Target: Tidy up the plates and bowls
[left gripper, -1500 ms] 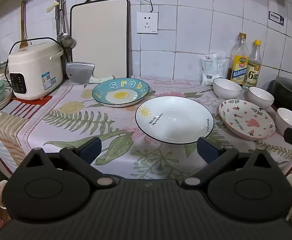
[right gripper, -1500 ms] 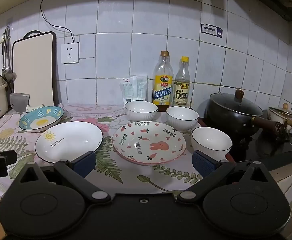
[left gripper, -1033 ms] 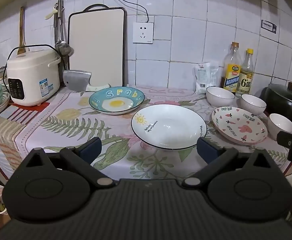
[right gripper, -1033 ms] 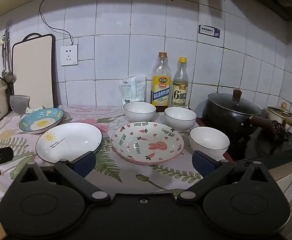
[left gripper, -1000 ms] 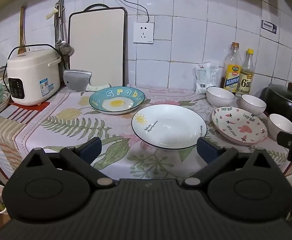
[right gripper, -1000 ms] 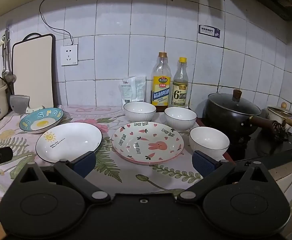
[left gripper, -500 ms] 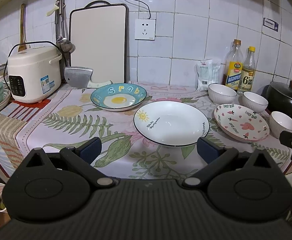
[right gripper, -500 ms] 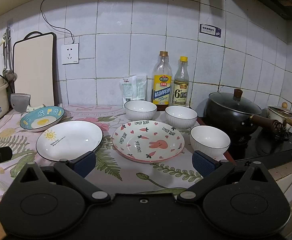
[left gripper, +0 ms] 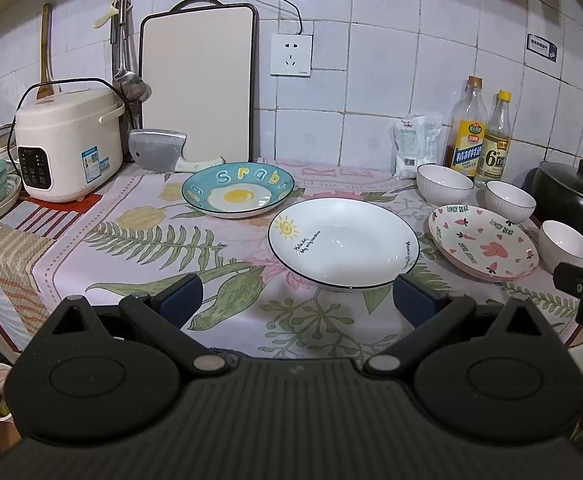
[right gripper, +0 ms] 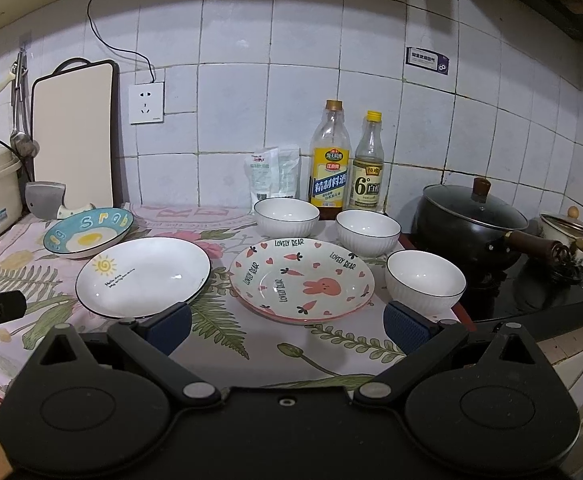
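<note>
Three plates lie on the floral cloth: a blue egg plate [left gripper: 238,189] at the back left, a white sun plate [left gripper: 343,242] in the middle, a pink rabbit plate [left gripper: 485,246] on the right. Three white bowls [right gripper: 286,217] [right gripper: 368,232] [right gripper: 424,282] stand separately around the pink plate [right gripper: 301,280]. My left gripper [left gripper: 296,303] is open and empty, just in front of the white plate. My right gripper [right gripper: 287,326] is open and empty, in front of the pink plate, with its right finger close to the nearest bowl.
A rice cooker [left gripper: 69,144], cleaver [left gripper: 159,155] and cutting board [left gripper: 197,84] stand at the back left. Two bottles [right gripper: 330,160] and a bag [right gripper: 273,174] line the wall. A black pot [right gripper: 471,224] sits on the stove at the right. The counter's front edge runs below the grippers.
Both grippers drifted slightly nearer to the counter; the plates and bowls have not moved. Both stay open.
</note>
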`<state>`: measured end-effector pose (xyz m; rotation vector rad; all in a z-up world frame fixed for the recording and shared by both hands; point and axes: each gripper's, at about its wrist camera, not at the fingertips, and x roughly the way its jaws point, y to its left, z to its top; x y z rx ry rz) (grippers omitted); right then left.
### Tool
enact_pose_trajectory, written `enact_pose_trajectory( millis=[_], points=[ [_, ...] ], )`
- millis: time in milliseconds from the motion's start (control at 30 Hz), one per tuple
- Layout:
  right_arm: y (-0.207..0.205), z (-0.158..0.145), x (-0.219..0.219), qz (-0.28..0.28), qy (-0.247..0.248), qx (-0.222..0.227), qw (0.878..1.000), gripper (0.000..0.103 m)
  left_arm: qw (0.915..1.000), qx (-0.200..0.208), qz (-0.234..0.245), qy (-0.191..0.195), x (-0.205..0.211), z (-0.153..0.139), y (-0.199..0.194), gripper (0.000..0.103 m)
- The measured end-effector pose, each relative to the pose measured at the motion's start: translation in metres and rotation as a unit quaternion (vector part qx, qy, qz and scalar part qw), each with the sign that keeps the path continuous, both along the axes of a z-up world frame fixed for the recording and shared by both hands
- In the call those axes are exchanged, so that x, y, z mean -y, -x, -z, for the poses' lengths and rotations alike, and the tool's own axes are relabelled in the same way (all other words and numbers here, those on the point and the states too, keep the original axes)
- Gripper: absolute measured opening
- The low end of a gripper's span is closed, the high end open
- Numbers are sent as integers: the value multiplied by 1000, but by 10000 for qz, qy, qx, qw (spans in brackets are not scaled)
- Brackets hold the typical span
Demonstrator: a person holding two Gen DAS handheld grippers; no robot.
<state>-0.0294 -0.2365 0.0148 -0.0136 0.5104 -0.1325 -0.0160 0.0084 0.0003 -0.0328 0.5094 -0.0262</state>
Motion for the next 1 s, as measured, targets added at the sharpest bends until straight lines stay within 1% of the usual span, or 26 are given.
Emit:
enact_pose_trajectory(
  millis=[233,433,767,1000],
  points=[
    [2,2,0,-30,-60,30,10000,103,10000,-78,34,14,0,2,-1,103],
    [5,1,-6,-65,135,163,9998,103,10000,-65,4,33,-2,4,-2,103],
    [5,2,-4,-92,167,128,9997,103,9999,-67,146,-17,0,6,-4,103],
    [3,5,-2,-116,202,94,9997,103,10000,10,74,-64,-5,6,-4,103]
  ],
)
